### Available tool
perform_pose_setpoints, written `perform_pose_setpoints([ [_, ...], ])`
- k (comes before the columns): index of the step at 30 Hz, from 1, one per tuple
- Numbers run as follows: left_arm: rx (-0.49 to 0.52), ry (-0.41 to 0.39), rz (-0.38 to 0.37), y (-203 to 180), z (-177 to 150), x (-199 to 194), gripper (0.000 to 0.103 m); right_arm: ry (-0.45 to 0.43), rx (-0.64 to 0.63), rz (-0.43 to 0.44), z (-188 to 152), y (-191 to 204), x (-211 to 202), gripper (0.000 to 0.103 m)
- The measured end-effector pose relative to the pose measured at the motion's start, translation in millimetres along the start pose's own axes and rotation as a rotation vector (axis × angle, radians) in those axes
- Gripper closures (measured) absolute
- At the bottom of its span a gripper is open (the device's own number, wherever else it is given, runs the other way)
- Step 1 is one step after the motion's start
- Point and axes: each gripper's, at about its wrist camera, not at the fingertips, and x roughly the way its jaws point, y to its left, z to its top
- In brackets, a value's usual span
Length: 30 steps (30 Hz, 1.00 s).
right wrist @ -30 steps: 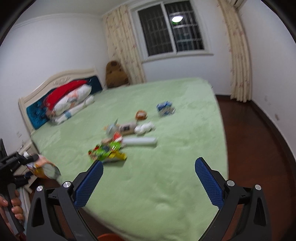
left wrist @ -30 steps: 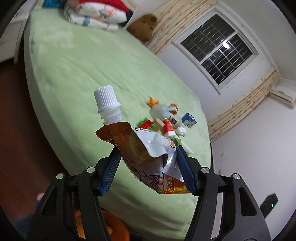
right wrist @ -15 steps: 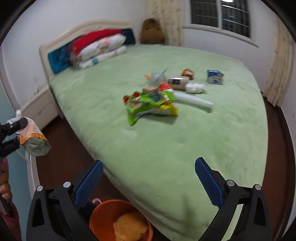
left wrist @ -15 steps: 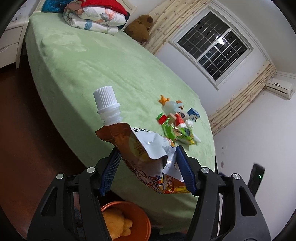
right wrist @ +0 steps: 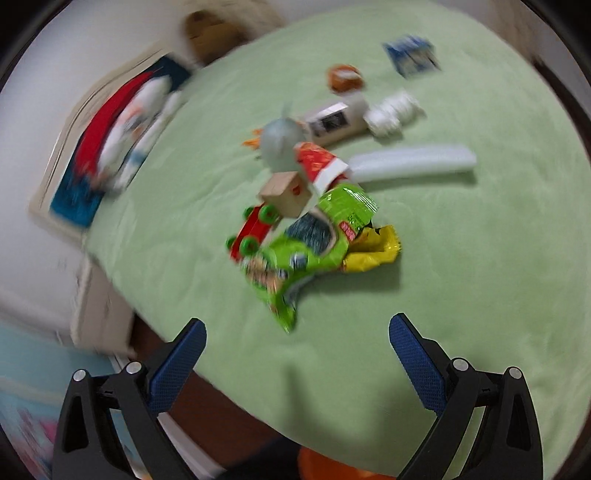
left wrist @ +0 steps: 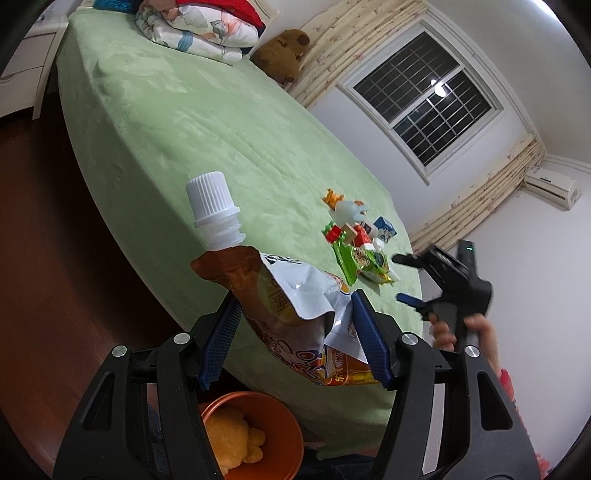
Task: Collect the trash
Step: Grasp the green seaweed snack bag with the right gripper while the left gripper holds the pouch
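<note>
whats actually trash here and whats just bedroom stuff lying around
Part of the job:
- drink pouch, clamped in the left gripper
- orange bin below it
- green snack bag
- yellow wrapper
- right gripper, open

Just lying about:
- folded bedding
- brown plush toy
- red toy car

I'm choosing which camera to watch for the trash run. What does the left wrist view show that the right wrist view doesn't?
Only the left wrist view shows the spouted juice pouch clamped in the left gripper, the orange bin below it, the window and the whole right gripper.

Only the right wrist view, blurred, shows the white tube clearly, with the right gripper's fingers apart and empty.

Both show the green bed and the green snack bag.
</note>
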Motion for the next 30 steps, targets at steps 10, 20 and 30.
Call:
perform_pose_setpoints([
  [10,-0.006,-0.014,0.006,10.7,-2.5,-6.7,0.043,-0.024,0.361,-0.093,28.8,-3.6,64.2,0.006],
  [20,0.009,0.004,-0.007,2.8,-4.4,-0.4,0.043,-0.096,0.171,-0.144,18.1,12.1,42.0,0.068],
  [30,0.078,0.020,-0.001,-19.9,-10.6,4.7,0.043,-0.271,-0.170,-0.105,-42.7,8.5,-67.6,0.069],
])
